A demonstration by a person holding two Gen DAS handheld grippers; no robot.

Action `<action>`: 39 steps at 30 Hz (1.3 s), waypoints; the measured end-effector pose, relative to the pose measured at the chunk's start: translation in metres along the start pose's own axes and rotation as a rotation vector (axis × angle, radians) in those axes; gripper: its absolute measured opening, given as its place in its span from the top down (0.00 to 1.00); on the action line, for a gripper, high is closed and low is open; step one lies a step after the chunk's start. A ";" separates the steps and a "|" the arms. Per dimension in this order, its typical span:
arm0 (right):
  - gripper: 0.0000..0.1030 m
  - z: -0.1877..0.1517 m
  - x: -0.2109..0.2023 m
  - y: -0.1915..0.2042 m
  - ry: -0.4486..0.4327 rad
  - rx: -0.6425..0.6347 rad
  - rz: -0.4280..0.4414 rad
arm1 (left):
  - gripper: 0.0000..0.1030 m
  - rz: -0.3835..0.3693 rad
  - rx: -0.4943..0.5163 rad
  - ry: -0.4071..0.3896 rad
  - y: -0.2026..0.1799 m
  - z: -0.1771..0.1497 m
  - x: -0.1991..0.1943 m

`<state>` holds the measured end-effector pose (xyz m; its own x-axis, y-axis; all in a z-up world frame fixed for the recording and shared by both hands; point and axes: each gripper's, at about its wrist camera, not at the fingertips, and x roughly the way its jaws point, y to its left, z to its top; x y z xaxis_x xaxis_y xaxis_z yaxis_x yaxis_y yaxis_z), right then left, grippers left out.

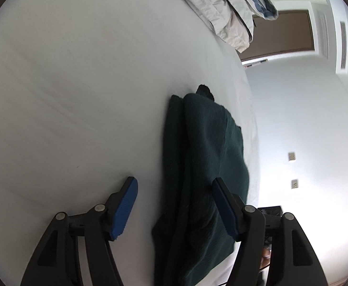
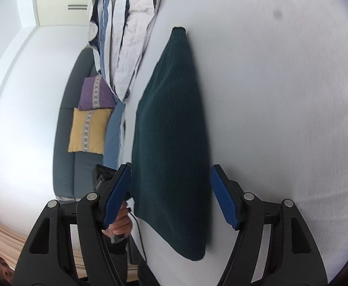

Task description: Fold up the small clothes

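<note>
A dark green knitted garment (image 1: 202, 166) lies folded into a long strip on the white bed sheet (image 1: 78, 95), close to the bed's edge. My left gripper (image 1: 175, 181) is open just above its near end; one blue pad is over bare sheet, the other over the cloth. In the right wrist view the same garment (image 2: 171, 143) lies flat and smooth on the sheet (image 2: 281, 119). My right gripper (image 2: 170, 166) is open and straddles the garment's width, a pad beside each long edge. Neither gripper pinches any cloth.
Folded striped bedding (image 2: 131, 47) is piled at the far end of the bed, also seen as pale bedding (image 1: 221, 7). Beside the bed stands a dark sofa with a purple cushion (image 2: 95, 93) and a yellow cushion (image 2: 88, 131). A hand (image 2: 121, 226) shows below the bed's edge.
</note>
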<state>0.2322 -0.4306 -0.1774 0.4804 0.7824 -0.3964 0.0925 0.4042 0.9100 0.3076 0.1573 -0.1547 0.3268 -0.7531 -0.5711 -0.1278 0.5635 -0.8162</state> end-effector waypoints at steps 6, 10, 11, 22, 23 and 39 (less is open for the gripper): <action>0.34 0.000 0.006 0.004 0.013 -0.018 0.012 | 0.34 -0.037 0.033 0.005 -0.009 -0.003 0.009; 0.34 0.001 0.008 0.005 0.020 -0.024 0.014 | 0.34 -0.079 0.023 0.006 -0.003 -0.006 0.006; 0.34 0.001 0.010 0.005 0.023 -0.026 0.011 | 0.34 -0.076 0.025 0.014 -0.002 -0.006 0.007; 0.33 0.009 0.030 0.017 0.053 -0.062 -0.051 | 0.37 -0.062 0.041 0.129 -0.024 0.010 0.044; 0.33 0.010 0.032 0.018 0.057 -0.069 -0.066 | 0.40 -0.056 0.047 0.127 -0.025 0.010 0.045; 0.56 0.029 0.077 0.043 0.111 -0.176 -0.323 | 0.73 0.078 0.107 0.079 -0.034 0.001 0.045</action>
<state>0.2985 -0.3662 -0.1654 0.3530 0.6440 -0.6788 0.0678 0.7059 0.7050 0.3276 0.1044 -0.1529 0.2445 -0.7274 -0.6411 -0.0479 0.6513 -0.7573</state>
